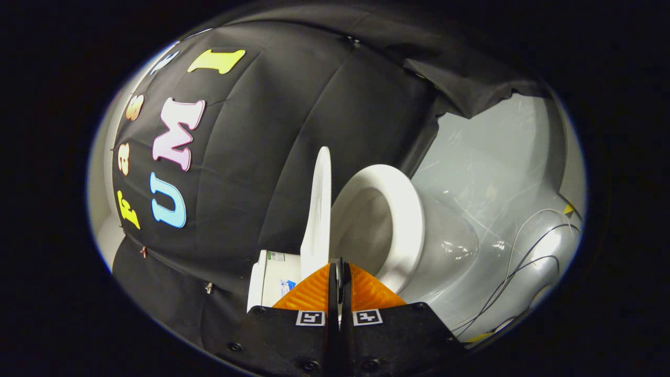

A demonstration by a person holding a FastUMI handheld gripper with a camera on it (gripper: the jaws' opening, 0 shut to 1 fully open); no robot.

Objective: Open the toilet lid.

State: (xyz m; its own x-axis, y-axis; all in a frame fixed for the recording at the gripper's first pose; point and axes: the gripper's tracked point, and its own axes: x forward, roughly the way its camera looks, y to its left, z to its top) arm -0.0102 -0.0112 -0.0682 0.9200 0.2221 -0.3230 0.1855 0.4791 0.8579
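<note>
Closed on nothing, my gripper has its fingers pressed together. Just ahead, the toilet lid stands raised beside the seat, near the tank. I judge the lid open.

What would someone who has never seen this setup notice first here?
Probably the white toilet lid, standing raised and seen edge-on just ahead of the fingers, with the seat ring and open toilet bowl beside it. Next, the gripper itself: its two fingers are pressed together, with nothing visible between them. Thin cables trail over the shiny grey floor beyond the bowl.
</note>
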